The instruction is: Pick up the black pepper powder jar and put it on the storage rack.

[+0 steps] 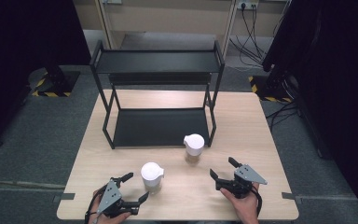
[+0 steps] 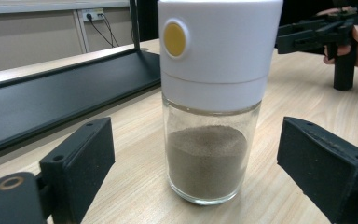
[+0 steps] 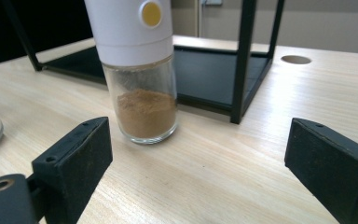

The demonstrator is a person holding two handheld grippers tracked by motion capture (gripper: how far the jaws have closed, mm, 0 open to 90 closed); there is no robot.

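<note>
Two glass spice jars with white caps and a yellow dot stand upright on the wooden table. The nearer jar holds grey-brown powder and stands just ahead of my left gripper, whose jaws are open on either side without touching it. The farther jar holds brown powder and stands by the front right leg of a black two-tier rack. My right gripper is open, a short way to the right of and nearer than that jar, with nothing between its jaws.
The rack's lower shelf and upper shelf are bare. A round cable hole is in the tabletop beyond the rack's leg. Bare wood lies between the jars and the table's front edge. The other hand and gripper appear beyond the near jar.
</note>
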